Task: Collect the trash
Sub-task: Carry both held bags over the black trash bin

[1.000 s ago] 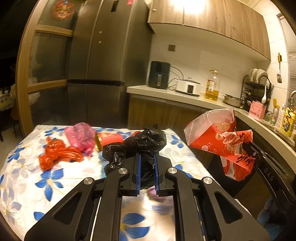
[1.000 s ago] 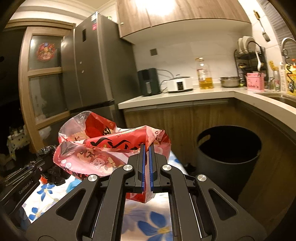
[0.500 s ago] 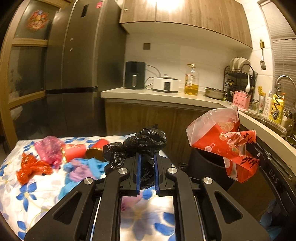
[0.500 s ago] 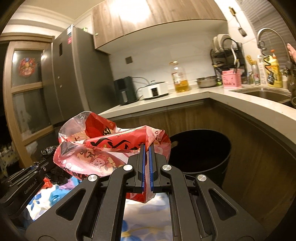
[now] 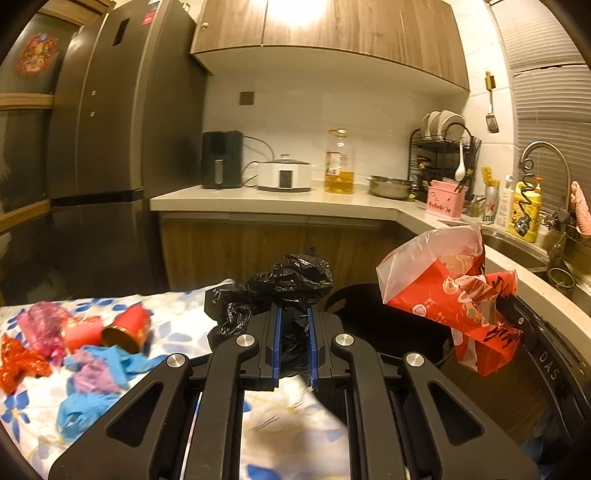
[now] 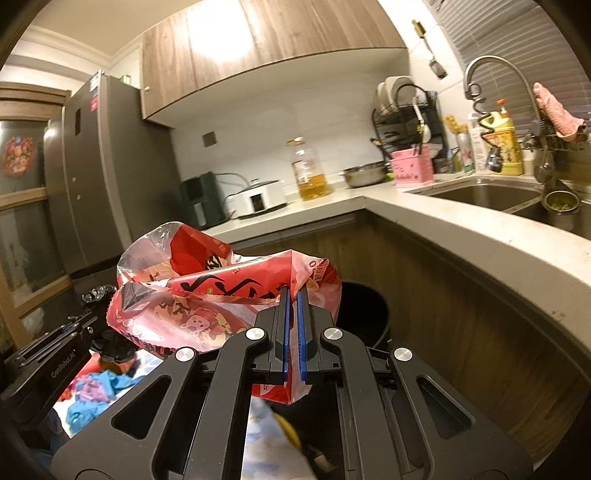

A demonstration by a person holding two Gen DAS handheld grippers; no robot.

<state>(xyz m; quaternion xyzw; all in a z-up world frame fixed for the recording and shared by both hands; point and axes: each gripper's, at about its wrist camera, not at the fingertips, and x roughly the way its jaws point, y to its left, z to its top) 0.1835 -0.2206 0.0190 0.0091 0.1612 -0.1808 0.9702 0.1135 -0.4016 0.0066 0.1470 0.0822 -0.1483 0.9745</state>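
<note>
While left gripper (image 5: 293,332) pinches black bag (image 5: 284,284), right gripper (image 6: 293,332) clamps red bag (image 6: 207,295); floral tablecloth (image 5: 184,321), dim kitchen.

Crinkled glossy black plastic bag (image 5: 291,284) is shining; red printed bag (image 6: 207,295) is looking like thin, glossy film; matt floral cloth (image 5: 184,317) is covering bench; wood-grain cabinets (image 5: 332,29), brushed-metal fridge (image 5: 122,110).

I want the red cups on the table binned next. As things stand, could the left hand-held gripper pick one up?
Probably not yet. The left hand-held gripper is shut on a crumpled black bag, so its jaws are full. The red cups lie in the open on the floral cloth, with nothing covering them.
</note>
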